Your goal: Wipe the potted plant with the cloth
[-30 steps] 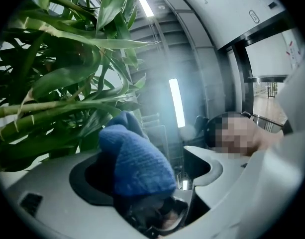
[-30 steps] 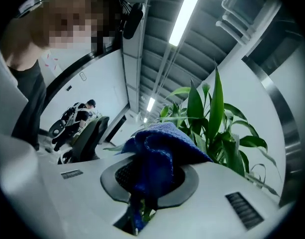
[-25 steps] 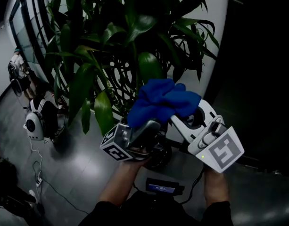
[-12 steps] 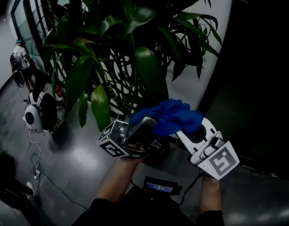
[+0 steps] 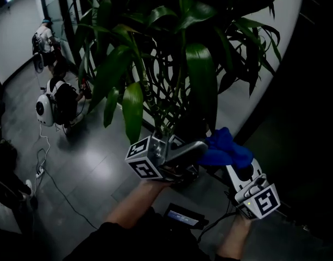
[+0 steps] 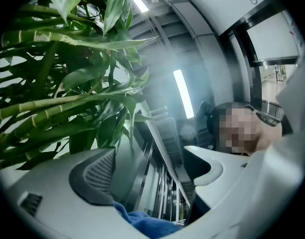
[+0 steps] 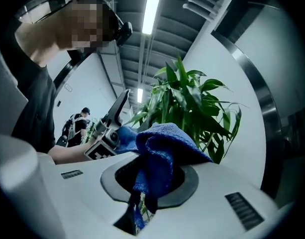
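Observation:
The potted plant point(image 5: 171, 53) fills the top of the head view with long green leaves; its striped stems point(image 6: 48, 108) show in the left gripper view. A blue cloth point(image 5: 226, 148) sits bunched below the lowest big leaf point(image 5: 201, 80), apart from it. My right gripper point(image 5: 231, 162) is shut on the cloth point(image 7: 162, 148), which spills over its pads. My left gripper point(image 5: 196, 145) points at the cloth from the left, jaws apart point(image 6: 152, 173), with a cloth corner point(image 6: 147, 225) low between them.
A white curved wall point(image 5: 247, 102) stands behind the plant. Helmets and bags point(image 5: 55, 105) lie on the grey floor at the left, with a cable point(image 5: 46, 173) trailing. A person point(image 5: 44, 37) stands far back left. A small device point(image 5: 182, 216) hangs at my waist.
Both grippers and the cloth have dropped from the leaves to below them and shifted right. The head view has swung, so the plant now sits further right.

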The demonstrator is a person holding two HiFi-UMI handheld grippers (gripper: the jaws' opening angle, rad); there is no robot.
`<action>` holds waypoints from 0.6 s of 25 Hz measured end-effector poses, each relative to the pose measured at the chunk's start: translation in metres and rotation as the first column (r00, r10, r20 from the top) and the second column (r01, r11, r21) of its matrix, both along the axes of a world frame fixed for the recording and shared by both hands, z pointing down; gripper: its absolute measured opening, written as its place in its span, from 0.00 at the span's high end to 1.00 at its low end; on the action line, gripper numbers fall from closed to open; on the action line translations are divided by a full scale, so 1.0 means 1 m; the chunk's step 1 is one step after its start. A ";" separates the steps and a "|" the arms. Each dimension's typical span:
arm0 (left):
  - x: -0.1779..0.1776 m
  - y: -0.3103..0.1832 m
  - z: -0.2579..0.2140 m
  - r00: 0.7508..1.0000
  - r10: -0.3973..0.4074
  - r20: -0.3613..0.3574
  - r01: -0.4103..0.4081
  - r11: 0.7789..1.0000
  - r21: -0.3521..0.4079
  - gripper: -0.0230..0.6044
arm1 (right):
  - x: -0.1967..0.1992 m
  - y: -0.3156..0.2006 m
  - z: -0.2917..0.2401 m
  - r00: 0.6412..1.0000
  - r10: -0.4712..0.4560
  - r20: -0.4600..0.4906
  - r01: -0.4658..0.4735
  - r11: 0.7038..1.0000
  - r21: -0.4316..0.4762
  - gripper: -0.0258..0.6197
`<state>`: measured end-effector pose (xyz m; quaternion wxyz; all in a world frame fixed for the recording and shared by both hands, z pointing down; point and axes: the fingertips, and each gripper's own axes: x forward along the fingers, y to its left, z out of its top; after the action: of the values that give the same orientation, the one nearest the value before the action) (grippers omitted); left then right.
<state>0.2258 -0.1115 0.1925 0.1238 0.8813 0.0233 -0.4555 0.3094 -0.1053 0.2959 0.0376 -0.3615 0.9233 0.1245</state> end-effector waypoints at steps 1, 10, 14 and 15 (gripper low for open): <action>0.002 0.002 0.005 1.000 -0.014 0.020 0.014 1.000 -0.001 0.29 | 0.008 0.001 -0.001 1.000 0.011 0.029 -0.011 1.000 0.003 0.85; -0.021 0.016 0.087 0.976 -0.116 0.182 0.140 0.982 -0.126 0.29 | 0.032 0.007 0.007 0.983 -0.006 0.181 0.013 0.999 -0.034 0.85; -0.063 0.023 0.115 0.959 -0.192 0.207 0.231 0.955 -0.186 0.29 | 0.001 0.018 0.005 0.963 -0.130 0.235 0.136 0.991 -0.011 0.85; -0.075 0.025 0.121 0.956 -0.208 0.208 0.250 0.947 -0.199 0.29 | -0.008 0.022 0.002 0.958 -0.157 0.241 0.161 0.987 0.004 0.85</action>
<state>0.1511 -0.0870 0.3133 0.1698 0.8968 -0.1427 -0.3828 0.3019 -0.0830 0.2980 0.1563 -0.2989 0.9389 0.0692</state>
